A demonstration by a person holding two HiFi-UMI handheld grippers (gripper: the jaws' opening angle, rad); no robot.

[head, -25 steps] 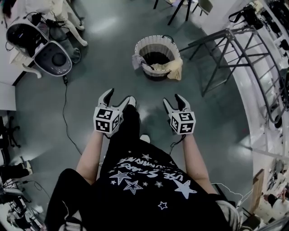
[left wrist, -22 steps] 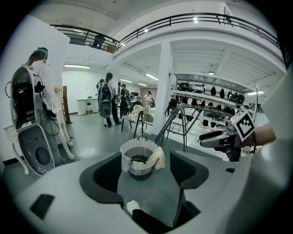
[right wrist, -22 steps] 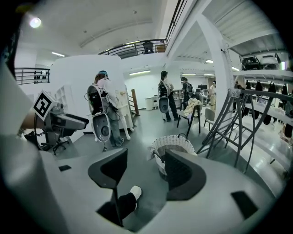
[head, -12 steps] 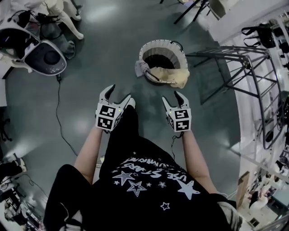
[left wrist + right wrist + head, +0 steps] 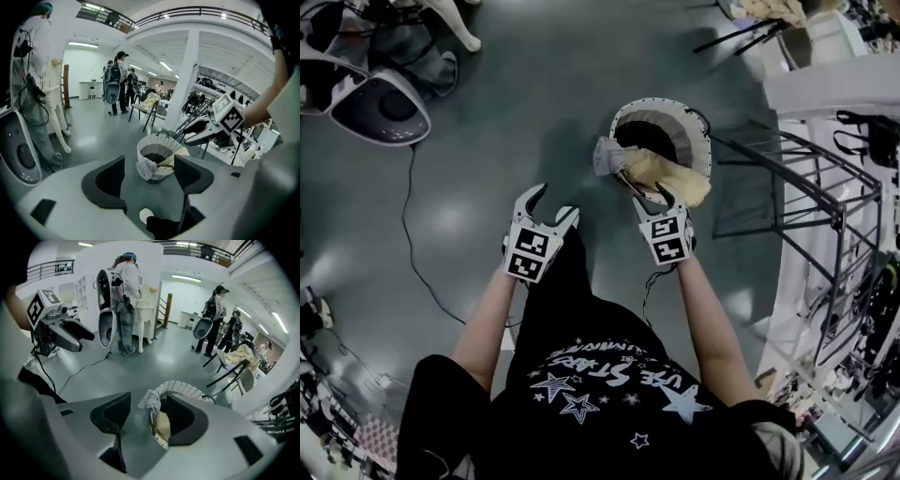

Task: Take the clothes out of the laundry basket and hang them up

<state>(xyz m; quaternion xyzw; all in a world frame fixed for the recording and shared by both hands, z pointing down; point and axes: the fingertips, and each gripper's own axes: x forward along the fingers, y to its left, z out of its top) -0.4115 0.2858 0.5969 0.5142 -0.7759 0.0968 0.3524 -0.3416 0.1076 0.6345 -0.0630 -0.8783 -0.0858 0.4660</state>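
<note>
A round white wicker laundry basket [image 5: 686,131] stands on the grey floor. A yellow cloth [image 5: 666,174] hangs over its near rim and a grey cloth [image 5: 606,157] over its left side. My right gripper [image 5: 653,197] is open and empty, its tips just over the yellow cloth at the near rim. My left gripper [image 5: 554,200] is open and empty too, left of the basket and short of it. The left gripper view frames the basket [image 5: 158,149] between the open jaws. The right gripper view looks down on the grey cloth [image 5: 153,401] and yellow cloth [image 5: 162,425].
A black metal drying rack [image 5: 814,211] stands right of the basket. A white pod-shaped machine [image 5: 377,105] sits at far left, with a cable [image 5: 411,239] trailing over the floor. Several people [image 5: 117,82] and a chair [image 5: 149,107] with clothes are further off.
The person has stepped toward the basket, which now lies much closer. Both grippers moved forward, still open; the right one now reaches the basket's near rim.
</note>
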